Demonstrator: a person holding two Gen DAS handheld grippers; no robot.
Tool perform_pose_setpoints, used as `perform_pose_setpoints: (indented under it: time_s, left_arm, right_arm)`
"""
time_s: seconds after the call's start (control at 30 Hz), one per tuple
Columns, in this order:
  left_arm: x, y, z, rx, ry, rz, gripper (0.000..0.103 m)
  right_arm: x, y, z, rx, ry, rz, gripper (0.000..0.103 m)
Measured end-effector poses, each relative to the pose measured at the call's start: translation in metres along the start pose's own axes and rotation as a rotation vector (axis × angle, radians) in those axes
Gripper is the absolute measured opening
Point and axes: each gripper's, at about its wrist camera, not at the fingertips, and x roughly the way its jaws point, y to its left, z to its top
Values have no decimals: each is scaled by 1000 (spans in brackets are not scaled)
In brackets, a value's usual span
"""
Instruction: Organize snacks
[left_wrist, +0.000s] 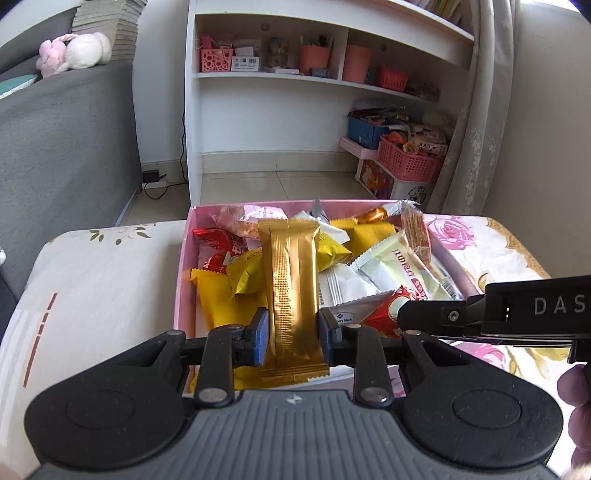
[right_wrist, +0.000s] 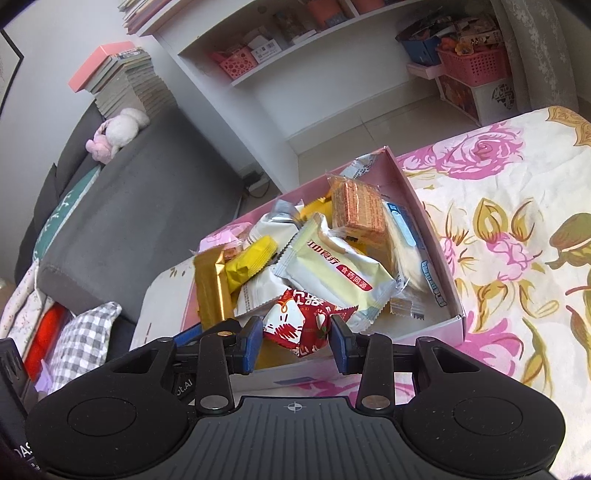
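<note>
A pink box (left_wrist: 184, 280) full of wrapped snacks sits on a flowered cloth. My left gripper (left_wrist: 291, 338) is shut on a long gold snack bar (left_wrist: 291, 280) and holds it over the box's near end. My right gripper (right_wrist: 297, 341) is shut on a red and white snack packet (right_wrist: 295, 325) at the near edge of the pink box (right_wrist: 439, 240). The gold bar also shows in the right wrist view (right_wrist: 212, 291). The right gripper's body shows at the right of the left wrist view (left_wrist: 480, 314).
The box holds yellow packets (left_wrist: 218, 295), a pale yellow packet (right_wrist: 340, 273), a wafer pack (right_wrist: 356, 210) and white packets. A grey sofa (left_wrist: 62, 147) stands left. A white shelf unit (left_wrist: 295, 74) and a pink basket (left_wrist: 410, 162) stand behind. Flowered cloth (right_wrist: 517, 240) spreads right.
</note>
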Motion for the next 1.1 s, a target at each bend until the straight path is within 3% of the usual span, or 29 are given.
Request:
perform_pose_setpoints:
  time_s: [0.4,0.67,0.73,0.83,0.97,1.1]
  left_arm:
    - [0,4,-1,-9,6,-49,31]
    - [-8,-1,-1,-2,20,-46,53]
    - [-13,0,-2,-10,21,-47,65]
    - [-20,1,-2,-4,23,-42,70]
    - [-32,1,-2,-17,26,-30,79]
    - [-46,0,-4,-14,30,-20,87]
  right_arm:
    - [4,-8,3,19,11,10,43]
    - [-7,-6,3,29,9,25,62]
    - [-12,-5,3,29,5,28,66]
    - [-20,-3,2,20,-1,35,68]
    - [-32,-1,-1,5,-17,32,83]
    - [-45,0,-4,-14,-38,24,87]
